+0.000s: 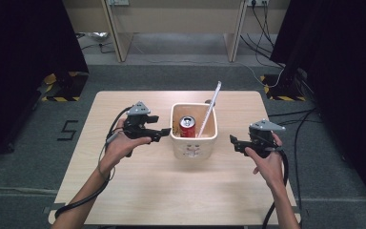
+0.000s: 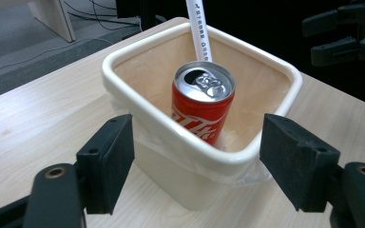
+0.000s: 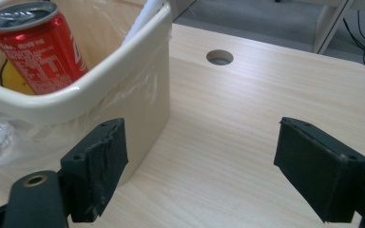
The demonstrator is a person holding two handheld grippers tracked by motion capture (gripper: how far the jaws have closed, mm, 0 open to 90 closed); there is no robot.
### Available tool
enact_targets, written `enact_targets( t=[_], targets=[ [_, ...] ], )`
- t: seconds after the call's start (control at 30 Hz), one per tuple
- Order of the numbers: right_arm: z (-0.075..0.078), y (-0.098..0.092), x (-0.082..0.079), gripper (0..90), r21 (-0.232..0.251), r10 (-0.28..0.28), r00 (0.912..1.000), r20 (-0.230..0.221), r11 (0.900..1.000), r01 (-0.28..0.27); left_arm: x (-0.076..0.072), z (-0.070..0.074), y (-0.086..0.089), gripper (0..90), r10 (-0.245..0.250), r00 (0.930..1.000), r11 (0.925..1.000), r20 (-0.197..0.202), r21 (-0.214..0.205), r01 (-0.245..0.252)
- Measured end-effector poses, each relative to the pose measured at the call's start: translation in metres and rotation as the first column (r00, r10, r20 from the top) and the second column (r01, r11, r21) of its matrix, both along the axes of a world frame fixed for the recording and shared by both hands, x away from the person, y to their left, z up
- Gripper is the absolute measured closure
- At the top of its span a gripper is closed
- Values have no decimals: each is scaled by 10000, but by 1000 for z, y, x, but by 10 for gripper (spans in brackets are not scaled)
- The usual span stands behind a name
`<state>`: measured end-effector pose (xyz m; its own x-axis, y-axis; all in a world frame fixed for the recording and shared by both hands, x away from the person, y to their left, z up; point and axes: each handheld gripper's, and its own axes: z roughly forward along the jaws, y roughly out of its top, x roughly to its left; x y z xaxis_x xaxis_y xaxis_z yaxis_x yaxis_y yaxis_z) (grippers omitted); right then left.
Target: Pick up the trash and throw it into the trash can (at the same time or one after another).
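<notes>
1. One cream square bin (image 1: pixel 194 143) stands near the middle of the surface (image 1: pixel 162 191), with a thin clear plastic liner (image 3: pixel 0 137) draped over its outer wall.
2. One red soda can (image 1: pixel 187 127) stands upright inside the bin, its silver top unopened, with the pull tab in place.
3. One long white stick (image 1: pixel 211 109) leans in the bin beside the can, its upper end rising past the far rim; what it is cannot be told.
4. Two handheld tongs are in play. The left tongs (image 1: pixel 166 133) hover just beside the bin's left wall, spread wide and gripping nothing; in the left gripper view the bin's near corner sits between the two pads (image 2: pixel 107 164) without touching them.
5. The right tongs (image 1: pixel 232 139) hang to the right of the bin, apart from it, also spread and empty; one pad (image 3: pixel 95 168) lies close to the bin's wall.
6. The surface is one pale wood-grain tabletop with one round cable hole (image 3: pixel 219 57) near its far edge.
7. The room has a grey floor (image 1: pixel 24 157), black curtains at both sides, hazard-striped stand feet (image 1: pixel 59 98), loose cables and a light desk frame at the back.
</notes>
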<state>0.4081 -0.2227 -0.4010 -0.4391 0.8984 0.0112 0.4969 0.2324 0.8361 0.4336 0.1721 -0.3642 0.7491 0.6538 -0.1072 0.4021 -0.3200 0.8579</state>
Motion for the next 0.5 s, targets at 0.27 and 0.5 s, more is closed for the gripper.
enact_targets(
  t=[0.27, 0.5],
  targets=[
    [-10, -6, -6, 180, 85, -91, 9999, -117, 9999, 92, -7, -10, 13, 263, 236, 9997, 9997, 57, -4, -236],
    [-16, -8, -12, 180, 74, -133, 9998, -140, 9999, 134, -12, -24, 20, 260, 447, 9990, 9990, -63, 58, -447]
  ],
)
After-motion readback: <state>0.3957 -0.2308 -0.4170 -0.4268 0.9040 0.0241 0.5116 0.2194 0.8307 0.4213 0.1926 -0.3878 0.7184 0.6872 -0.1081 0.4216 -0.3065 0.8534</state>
